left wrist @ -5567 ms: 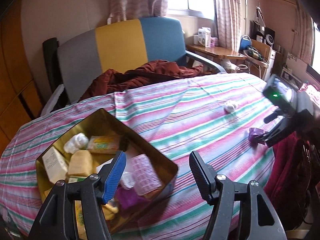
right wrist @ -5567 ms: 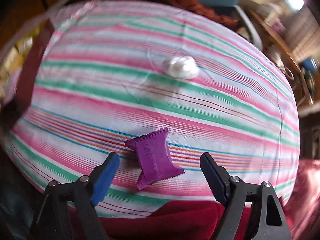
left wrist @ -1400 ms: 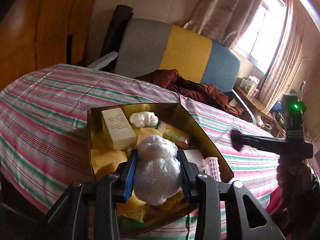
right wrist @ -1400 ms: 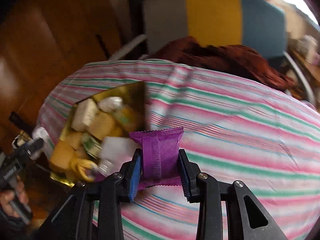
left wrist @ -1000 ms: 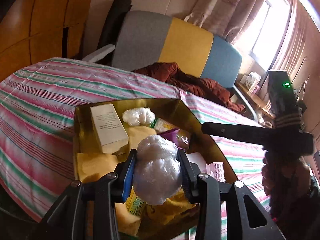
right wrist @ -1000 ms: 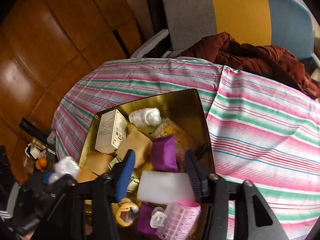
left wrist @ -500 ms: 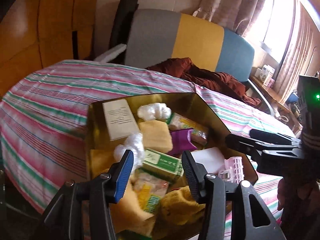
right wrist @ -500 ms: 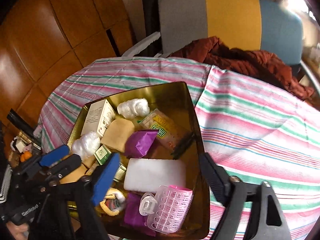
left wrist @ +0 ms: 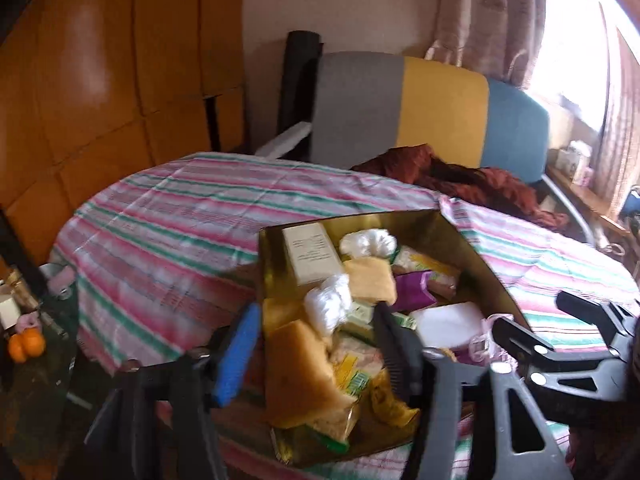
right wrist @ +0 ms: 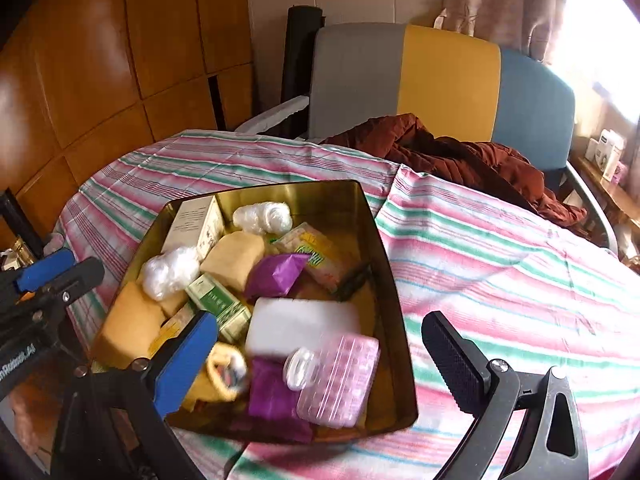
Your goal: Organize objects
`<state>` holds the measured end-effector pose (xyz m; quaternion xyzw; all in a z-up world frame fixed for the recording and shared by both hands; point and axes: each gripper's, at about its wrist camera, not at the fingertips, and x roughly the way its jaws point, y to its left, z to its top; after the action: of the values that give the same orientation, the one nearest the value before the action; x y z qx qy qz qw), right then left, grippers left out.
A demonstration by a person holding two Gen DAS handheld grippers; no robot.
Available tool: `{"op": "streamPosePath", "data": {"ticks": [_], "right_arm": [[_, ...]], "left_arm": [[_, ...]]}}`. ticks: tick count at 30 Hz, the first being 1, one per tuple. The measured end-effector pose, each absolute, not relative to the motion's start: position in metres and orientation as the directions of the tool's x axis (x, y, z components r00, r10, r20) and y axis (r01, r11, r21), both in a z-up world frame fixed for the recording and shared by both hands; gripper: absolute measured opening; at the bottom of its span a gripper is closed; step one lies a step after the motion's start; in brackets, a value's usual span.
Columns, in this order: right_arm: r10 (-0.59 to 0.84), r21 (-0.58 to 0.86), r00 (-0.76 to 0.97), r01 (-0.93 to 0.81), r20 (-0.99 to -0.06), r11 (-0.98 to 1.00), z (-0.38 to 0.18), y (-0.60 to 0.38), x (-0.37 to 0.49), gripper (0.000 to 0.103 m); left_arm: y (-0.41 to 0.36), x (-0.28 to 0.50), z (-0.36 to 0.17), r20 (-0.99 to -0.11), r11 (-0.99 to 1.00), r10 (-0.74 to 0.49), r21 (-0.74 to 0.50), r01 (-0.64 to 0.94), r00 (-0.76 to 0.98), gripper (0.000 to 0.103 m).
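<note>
We see both tools' jaws opening, holding nothing: the left tool, the right tool. The white wad and purple packet lie in the gold tin on the desk.

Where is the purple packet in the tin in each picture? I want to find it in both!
Left wrist view: the purple packet lies right of middle, inside the gold tin, just right of the yellow sponge.
Right wrist view: the purple packet lies left of middle, in the tin, again right of the yellow sponge.
Shared landmark: the white block just below the packet.
</note>
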<state>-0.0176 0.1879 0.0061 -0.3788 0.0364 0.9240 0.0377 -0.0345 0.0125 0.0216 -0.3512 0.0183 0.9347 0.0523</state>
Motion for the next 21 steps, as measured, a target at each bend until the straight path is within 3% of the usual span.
{"op": "streamPosePath", "data": {"ticks": [8,21], "right_arm": [[0.049,0.043,-0.73,-0.107,-0.682,-0.993,0.009,0.185,0.007,0.103],[0.034,0.094,-0.733,-0.133,-0.68,-0.987,0.005,0.19,0.019,0.103]], "left_arm": [[0.01,-0.015,0.021,-0.635,-0.999,0.004,0.029,-0.029,-0.773,0.069],[0.012,-0.002,0.022,-0.608,-0.997,0.027,0.036,-0.061,-0.794,0.069]]}}
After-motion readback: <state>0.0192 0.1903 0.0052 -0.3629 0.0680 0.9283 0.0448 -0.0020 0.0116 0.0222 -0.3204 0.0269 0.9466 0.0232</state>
